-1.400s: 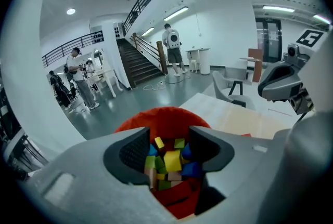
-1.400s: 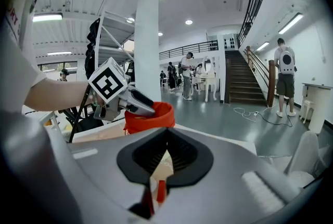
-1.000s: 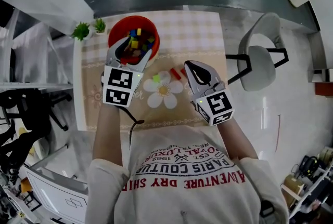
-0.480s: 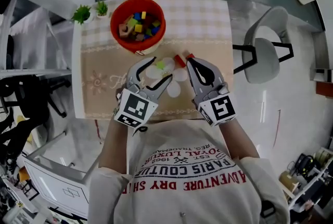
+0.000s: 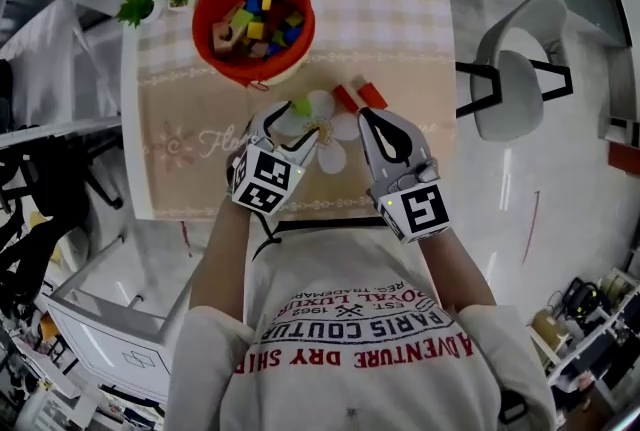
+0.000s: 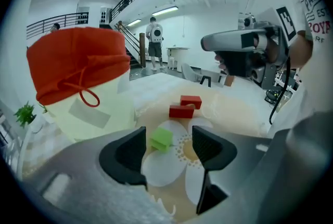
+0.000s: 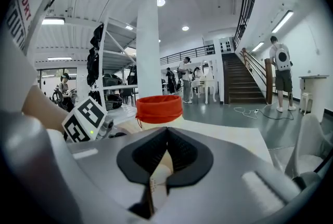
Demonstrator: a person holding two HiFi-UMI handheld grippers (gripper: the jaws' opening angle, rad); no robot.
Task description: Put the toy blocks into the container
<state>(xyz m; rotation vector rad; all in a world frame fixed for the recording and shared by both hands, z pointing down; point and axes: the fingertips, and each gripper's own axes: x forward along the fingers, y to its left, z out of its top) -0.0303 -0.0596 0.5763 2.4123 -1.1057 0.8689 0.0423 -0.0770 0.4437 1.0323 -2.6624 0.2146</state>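
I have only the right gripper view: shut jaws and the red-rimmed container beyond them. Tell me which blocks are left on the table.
Observer: Three lie loose: a green block and, just past it, two red blocks.
Operator: Report the left gripper.
Observer: The left gripper has its jaws apart. The green block sits in the gap between them, and neither pad touches it.
Operator: Now give me the inside of the container.
Observer: The container holds a pile of coloured blocks: yellow, blue, green, red and plain wood.
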